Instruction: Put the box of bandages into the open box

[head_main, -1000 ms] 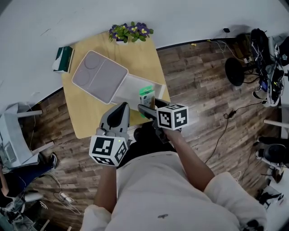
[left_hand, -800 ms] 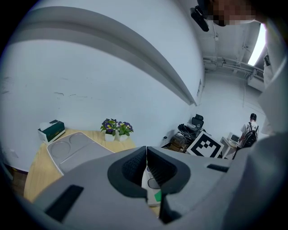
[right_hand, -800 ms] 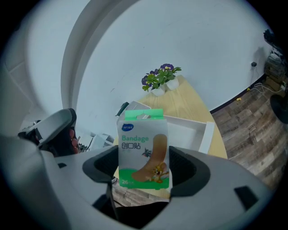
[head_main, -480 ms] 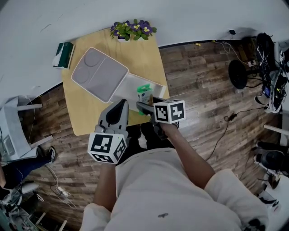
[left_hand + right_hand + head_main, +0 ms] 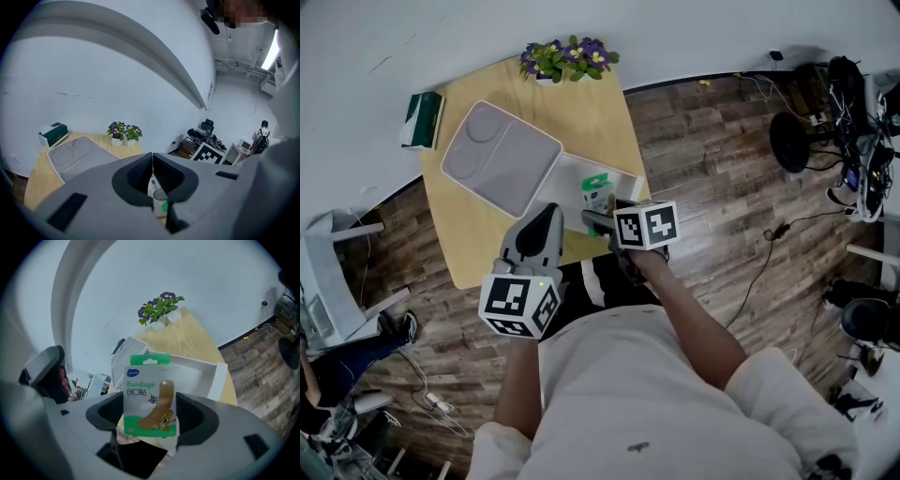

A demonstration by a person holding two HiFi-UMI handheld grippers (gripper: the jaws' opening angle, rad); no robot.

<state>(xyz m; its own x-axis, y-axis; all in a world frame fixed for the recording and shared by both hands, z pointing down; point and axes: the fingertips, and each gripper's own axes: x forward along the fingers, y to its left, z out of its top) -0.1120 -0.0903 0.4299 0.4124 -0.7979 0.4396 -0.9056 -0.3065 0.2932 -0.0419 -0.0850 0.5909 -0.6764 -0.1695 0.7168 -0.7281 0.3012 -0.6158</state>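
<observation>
In the head view the right hand-held gripper (image 5: pixel 592 218) covers the lower part of the box of bandages (image 5: pixel 598 190) and the near wall of the open box (image 5: pixel 570 178). The left hand-held gripper (image 5: pixel 153 161) hides the tabletop's (image 5: pixel 478 234) near edge; in its own view only a sliver of the box of bandages shows, print unreadable

A pale wooden square table (image 5: pixel 478 234) stands in the upper left of the head view, against a plain white wall (image 5: pixel 694 37). Dark wood-plank floor (image 5: pixel 722 187) fills the right side and lower left. A black round stand (image 5: pixel 787 141) and tangled cables (image 5: pixel 853 112) crowd the upper right corner. A bright strip light (image 5: pixel 271 51) glows at the upper right of the left gripper view.
</observation>
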